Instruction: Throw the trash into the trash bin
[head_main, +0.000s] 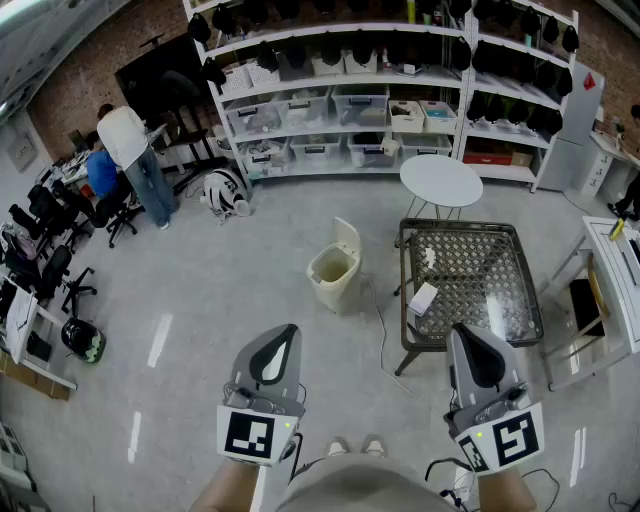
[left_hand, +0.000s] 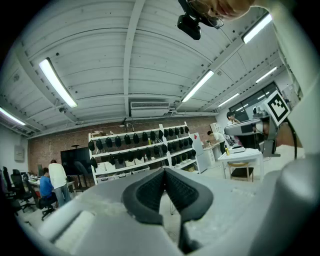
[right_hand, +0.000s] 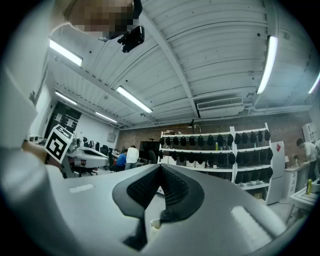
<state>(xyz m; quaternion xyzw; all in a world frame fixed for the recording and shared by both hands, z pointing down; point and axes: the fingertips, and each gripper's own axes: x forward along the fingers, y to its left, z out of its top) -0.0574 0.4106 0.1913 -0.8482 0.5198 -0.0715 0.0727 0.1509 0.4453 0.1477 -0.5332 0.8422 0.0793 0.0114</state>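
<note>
The head view shows two grippers at the bottom of the frame: the left gripper (head_main: 289, 330) lower left of centre and the right gripper (head_main: 463, 331) lower right, each carrying one marker cube. In the left gripper view its two dark fingers (left_hand: 147, 192) meet at the tips with nothing between them. The right gripper view shows the same for its two fingers (right_hand: 142, 187), pressed together and empty.

One cream trash bin (head_main: 332, 270) stands on the grey floor at the centre of the frame with its lid tipped up, above and between the grippers and well apart from both. Just right of it stands one woven-top desk (head_main: 500, 300), carrying two pale scraps of trash (head_main: 422, 298) near its left edge, one above the other. One round white desk (head_main: 441, 180) stands just above that.

At upper left are two people: one standing person (head_main: 128, 140) in a white top and one seated person (head_main: 101, 172) in blue beside them. Shelving (head_main: 400, 70) runs across the top of the frame
</note>
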